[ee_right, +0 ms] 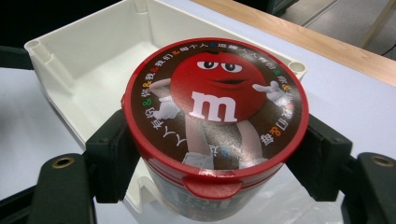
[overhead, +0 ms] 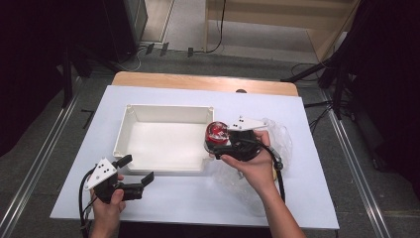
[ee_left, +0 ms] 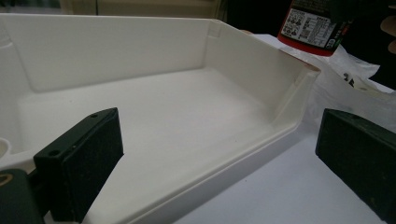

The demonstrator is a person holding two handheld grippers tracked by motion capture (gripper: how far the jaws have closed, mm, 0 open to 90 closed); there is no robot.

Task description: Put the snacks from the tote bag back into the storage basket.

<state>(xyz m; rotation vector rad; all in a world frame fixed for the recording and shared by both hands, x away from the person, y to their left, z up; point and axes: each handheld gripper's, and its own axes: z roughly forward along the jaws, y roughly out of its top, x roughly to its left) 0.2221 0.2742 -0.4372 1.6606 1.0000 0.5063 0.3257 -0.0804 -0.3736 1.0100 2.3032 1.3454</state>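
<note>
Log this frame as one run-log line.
right gripper: shut on candy tub, held over white bin's right edge | left gripper: open, empty, near bin's front-left corner | plastic bag: right of bin

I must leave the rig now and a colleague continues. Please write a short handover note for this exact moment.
Right gripper: shut on the red candy tub, held upright in the air at the right edge of the white bin.
Left gripper: open, holds nothing, at the bin's near left corner.
The crumpled clear plastic bag lies right of the bin, under the right hand.
Done: tub picked up.
Left: probably to set the tub inside the bin, which has nothing in it, then release.
</note>
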